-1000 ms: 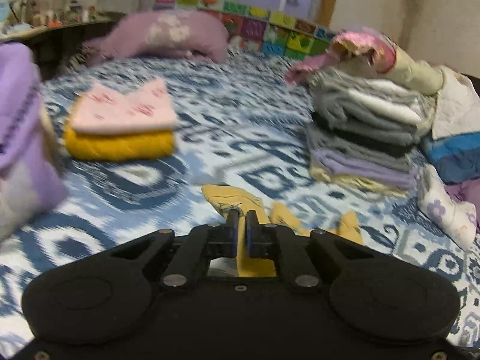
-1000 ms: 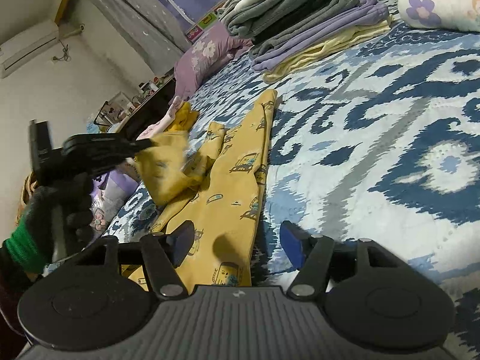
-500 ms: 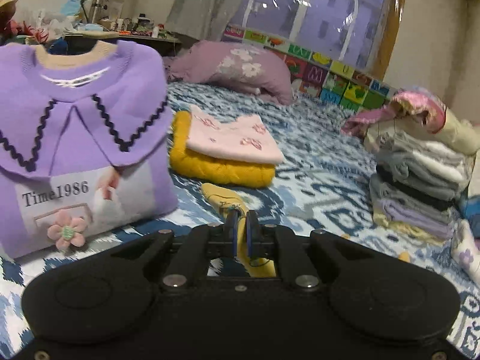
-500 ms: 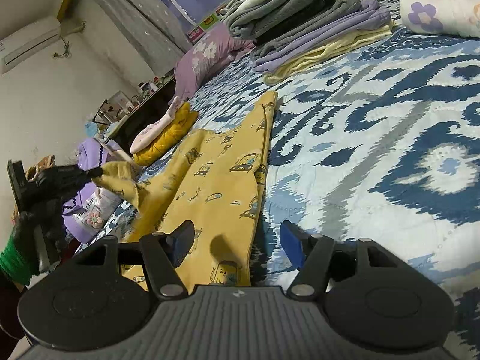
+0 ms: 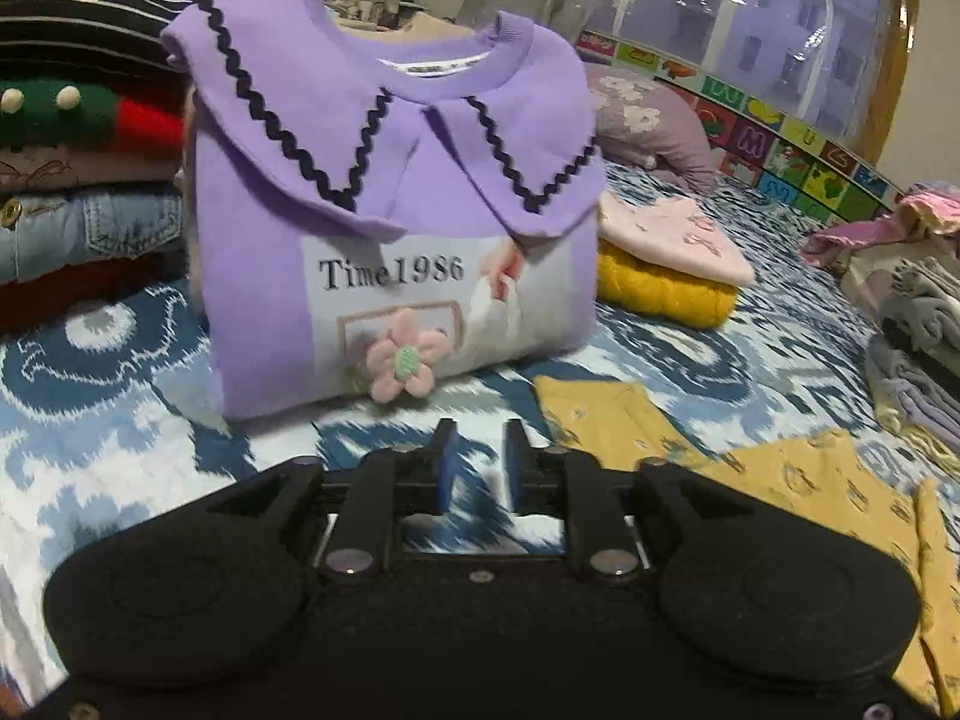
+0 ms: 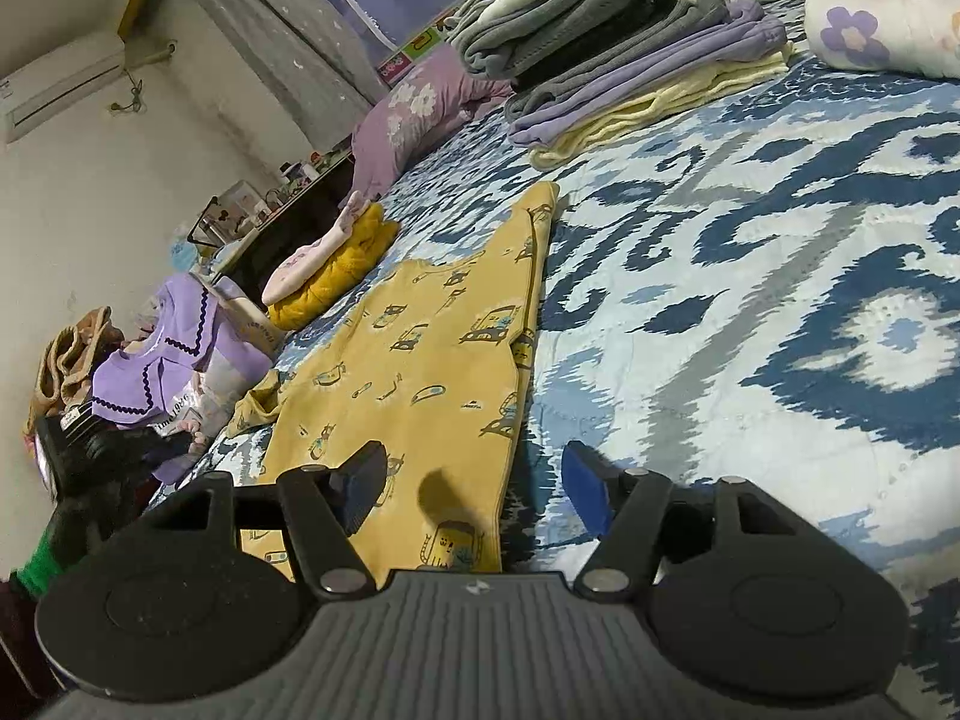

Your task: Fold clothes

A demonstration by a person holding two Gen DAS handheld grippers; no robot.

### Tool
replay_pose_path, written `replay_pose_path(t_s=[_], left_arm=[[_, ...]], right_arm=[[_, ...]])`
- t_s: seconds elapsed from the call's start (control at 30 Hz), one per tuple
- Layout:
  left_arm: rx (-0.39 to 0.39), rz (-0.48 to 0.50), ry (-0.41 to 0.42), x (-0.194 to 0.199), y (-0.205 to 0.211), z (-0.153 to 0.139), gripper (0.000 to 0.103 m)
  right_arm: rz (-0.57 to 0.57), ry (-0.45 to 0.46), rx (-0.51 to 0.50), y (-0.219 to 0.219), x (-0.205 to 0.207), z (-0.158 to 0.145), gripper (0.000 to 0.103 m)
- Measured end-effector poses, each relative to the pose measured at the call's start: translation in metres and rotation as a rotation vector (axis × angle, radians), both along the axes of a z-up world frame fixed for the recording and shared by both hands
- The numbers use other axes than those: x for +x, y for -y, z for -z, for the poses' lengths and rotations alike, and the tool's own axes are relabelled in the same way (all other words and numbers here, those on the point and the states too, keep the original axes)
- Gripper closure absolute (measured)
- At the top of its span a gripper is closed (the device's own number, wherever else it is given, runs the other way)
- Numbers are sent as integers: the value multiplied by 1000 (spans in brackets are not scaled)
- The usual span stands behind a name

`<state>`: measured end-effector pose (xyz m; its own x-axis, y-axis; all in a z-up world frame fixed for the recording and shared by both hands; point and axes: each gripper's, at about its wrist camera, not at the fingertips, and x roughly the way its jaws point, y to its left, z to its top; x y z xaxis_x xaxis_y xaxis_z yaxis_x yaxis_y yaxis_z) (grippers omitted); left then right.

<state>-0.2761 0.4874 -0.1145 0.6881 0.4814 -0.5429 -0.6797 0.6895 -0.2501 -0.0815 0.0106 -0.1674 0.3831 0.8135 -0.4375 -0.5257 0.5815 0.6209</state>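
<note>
In the left wrist view the left gripper (image 5: 477, 450) sat at the bottom centre of the frame, its jaws opening, a narrow gap showing between the blue pads with only the blue-and-white bedspread (image 5: 120, 396) visible through it and no cloth caught there. Just right of that gripper, in the lower right of the frame, lay the yellow printed garment (image 5: 798, 480), spread flat on the bedspread with one corner reaching toward the centre. Above the gripper, filling the middle of the frame, stood a folded purple sweater (image 5: 384, 192) with a zigzag-trimmed collar and a pink flower at its lower edge. At the left edge was a stack of folded clothes (image 5: 84, 138), and to the right of the sweater a pink top lay on a folded yellow knit (image 5: 660, 282). In the right wrist view the right gripper (image 6: 474, 486) occupied the bottom of the frame with its jaws standing wide apart; the near edge of the yellow garment (image 6: 420, 372) lay on the bed under the gap and past the left pad, but the pads did not press on it. That garment ran from the lower centre up toward the middle of the frame. A tall pile of grey and lilac folded clothes (image 6: 630, 48) sat at the upper centre, and the left gripper (image 6: 108, 456) showed dark at the left edge, held by a gloved hand (image 6: 66, 534).
</note>
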Motion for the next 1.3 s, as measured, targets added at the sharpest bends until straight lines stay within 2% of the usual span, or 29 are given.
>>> replay_pose_path(t_s=[0.03,0.13,0.27,0.37,0.4,0.43,0.53,0.6,0.77,0.83,0.9,0.97,1.0,1.03,1.17,1.23,1.27,1.3], left_arm=[[-12,29,3,6,5,-3,61],[-21,117,-10,31,24,-11,50],[-33,186,-65,80,47,-14,41],[-35,184,-169,115,56,-4,40],[-20,166,-231,123,58,1,41],[-5,151,-283,128,59,5,59],[44,125,-351,118,63,11,88],[35,104,-315,99,61,9,93],[-102,23,-177,40,56,13,92],[-161,-4,-128,15,56,16,82],[-197,-37,-85,-8,55,16,81],[-241,-56,-19,-24,49,14,66],[-258,-73,9,-29,44,13,51],[-265,-101,24,-33,38,12,50],[-308,-207,50,-40,12,15,50],[-320,-204,22,-33,4,20,51],[-302,-185,-2,-28,5,21,52],[-282,-162,-28,-22,5,21,63]], right_arm=[[0,2,-1,0,0,0,37],[-2,8,-4,-1,-1,0,37],[-4,14,-4,-1,-3,0,35],[-8,21,-3,-2,-3,0,34],[-10,23,-3,-2,-3,0,33],[-13,24,-3,-2,-3,0,33],[-15,21,1,-2,-2,0,32],[-15,17,3,-1,-2,0,32],[-15,14,1,-1,-2,0,32],[-14,13,2,-1,-2,0,32],[-13,14,1,-1,-3,0,32],[-13,16,-2,-1,-3,0,32],[-13,17,-3,-1,-3,0,32],[-13,19,-5,-1,-3,0,32],[-12,26,-9,-2,-4,-1,32],[-11,29,-10,-2,-5,-1,32],[-11,31,-11,-2,-5,-1,32],[-11,33,-12,-2,-5,-1,32]])
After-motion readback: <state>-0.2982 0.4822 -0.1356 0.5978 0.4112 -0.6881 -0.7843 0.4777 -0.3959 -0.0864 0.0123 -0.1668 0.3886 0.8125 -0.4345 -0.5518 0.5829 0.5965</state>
